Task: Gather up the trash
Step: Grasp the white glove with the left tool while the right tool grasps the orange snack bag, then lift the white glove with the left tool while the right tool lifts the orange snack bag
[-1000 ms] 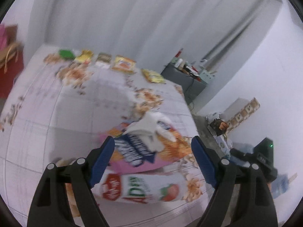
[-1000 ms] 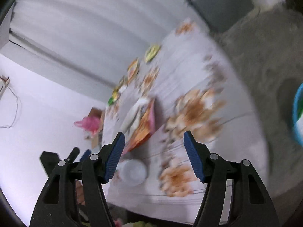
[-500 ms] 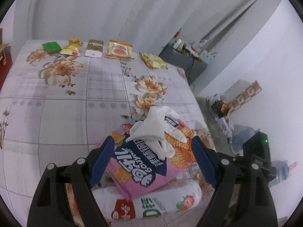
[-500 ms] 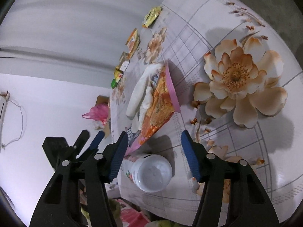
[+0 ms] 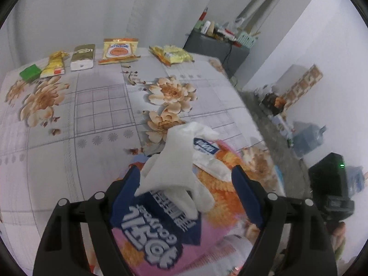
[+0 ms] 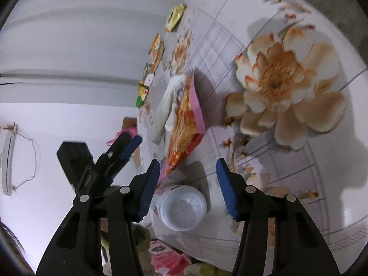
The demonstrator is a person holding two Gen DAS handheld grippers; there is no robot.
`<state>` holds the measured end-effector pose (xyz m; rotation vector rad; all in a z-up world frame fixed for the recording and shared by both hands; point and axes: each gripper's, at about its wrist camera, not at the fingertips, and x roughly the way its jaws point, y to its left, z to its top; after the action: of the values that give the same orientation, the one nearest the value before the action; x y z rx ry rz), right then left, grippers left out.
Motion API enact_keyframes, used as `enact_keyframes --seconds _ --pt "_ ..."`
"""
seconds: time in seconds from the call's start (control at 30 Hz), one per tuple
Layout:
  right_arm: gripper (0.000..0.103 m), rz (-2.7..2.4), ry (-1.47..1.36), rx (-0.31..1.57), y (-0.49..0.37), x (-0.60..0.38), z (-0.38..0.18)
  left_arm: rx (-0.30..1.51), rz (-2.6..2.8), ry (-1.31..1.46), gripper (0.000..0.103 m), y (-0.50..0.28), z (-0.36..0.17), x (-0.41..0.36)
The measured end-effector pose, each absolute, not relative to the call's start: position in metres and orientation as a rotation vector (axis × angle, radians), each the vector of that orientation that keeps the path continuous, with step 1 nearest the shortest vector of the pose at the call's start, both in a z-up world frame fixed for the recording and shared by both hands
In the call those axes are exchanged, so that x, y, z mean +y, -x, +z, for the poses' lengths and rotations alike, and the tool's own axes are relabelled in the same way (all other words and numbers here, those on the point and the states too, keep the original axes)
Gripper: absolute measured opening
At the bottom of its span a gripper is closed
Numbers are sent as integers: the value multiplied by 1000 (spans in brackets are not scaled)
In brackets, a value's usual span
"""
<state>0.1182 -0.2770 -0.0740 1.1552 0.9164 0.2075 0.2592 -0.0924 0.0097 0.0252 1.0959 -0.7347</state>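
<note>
Both tongs are closing with nothing pressed between the pads yet. Left gripper point(image 5: 186, 188) is wide, low in its frame, and its blue pads stand on either side of the crumpled white tissue point(image 5: 177, 168) that lies on top of the pink snack bag point(image 5: 161, 234). Right gripper point(image 6: 187, 184) is about half open at the bottom of its frame, and the white bottle point(image 6: 184, 207) lies on its side between the jaws, base toward the camera, just below the bag's corner.

I judge the tissue very light and soft, easy to pinch at its bunched middle. The bag looks thin and slippery; better to take it at an edge. The bottle seems stiff and round, so it may roll; grip across its body.

Further away, small packets point(image 5: 119, 50) lie in a row at the upper left, on the flowered cloth point(image 5: 92, 115).
</note>
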Motion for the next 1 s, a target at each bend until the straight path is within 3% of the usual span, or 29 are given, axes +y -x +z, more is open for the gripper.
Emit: enact_keyframes --seconds 0.27,0.43,0.6,0.77,1.0 --pt "52 233 -1183 942 -141 -264 -84 1171 -708 -77 63 -273 -18 -110" --pt "52 220 -1186 943 -151 -259 -91 1191 -679 -92 46 -278 -29 -111" --pt "38 190 -1205 925 -159 -259 -98 1199 -677 -59 33 -282 -32 -108" --pt "13 185 -1206 903 -160 -258 -98 1184 -673 -53 18 -282 -30 -106" --pt "6 182 -1182 863 -164 -256 -88 1114 -689 34 11 -284 -8 -88"
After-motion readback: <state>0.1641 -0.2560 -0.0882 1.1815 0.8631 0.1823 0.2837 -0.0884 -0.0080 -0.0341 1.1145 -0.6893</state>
